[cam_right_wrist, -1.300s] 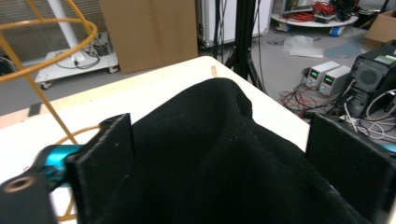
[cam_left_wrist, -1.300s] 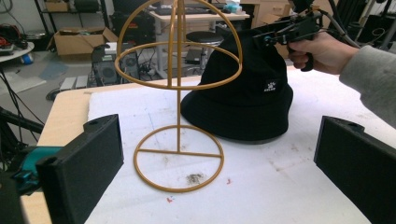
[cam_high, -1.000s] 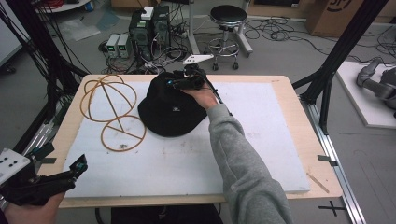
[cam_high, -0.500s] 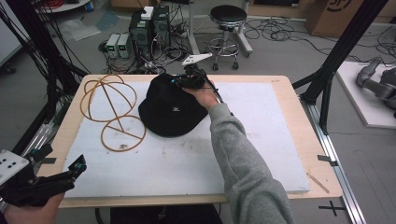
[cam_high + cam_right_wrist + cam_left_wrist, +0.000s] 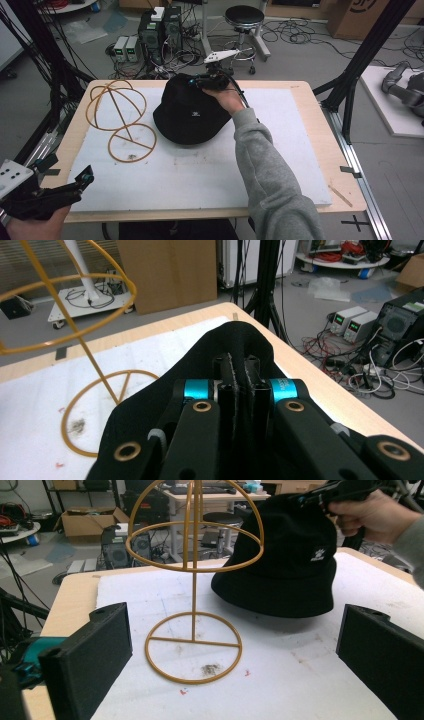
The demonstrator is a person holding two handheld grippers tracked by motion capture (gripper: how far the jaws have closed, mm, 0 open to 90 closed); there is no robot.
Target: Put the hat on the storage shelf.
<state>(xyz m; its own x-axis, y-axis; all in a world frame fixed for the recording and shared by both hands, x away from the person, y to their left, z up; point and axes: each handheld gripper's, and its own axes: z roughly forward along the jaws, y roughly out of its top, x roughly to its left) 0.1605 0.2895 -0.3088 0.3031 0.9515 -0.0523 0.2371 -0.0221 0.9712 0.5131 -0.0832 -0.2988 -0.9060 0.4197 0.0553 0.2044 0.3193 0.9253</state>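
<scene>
A black bucket hat sits on the white mat that covers the worktop, toward the far middle of it. A small white logo shows on the side of the crown facing the person. In the left gripper view the hat's brim lies flat on the mat along the near edge.

The right gripper has hold of the hat at the far top of the crown. In the right gripper view its two black jaws are pressed together with a ridge of black fabric pinched between them, so it is clenched on the hat. The person's right hand wraps the gripper's handle, and a grey sleeve runs back across the mat to the near edge.

Just beside the hat, to the left in the high view, stands a golden wire hat stand: a round ring base resting on the mat, a thin upright post, and a dome of hoops on top. It stands apart from the hat.

The left gripper is held at the near left corner of the worktop, well apart from both. Its jaws stand wide apart with nothing between them.
</scene>
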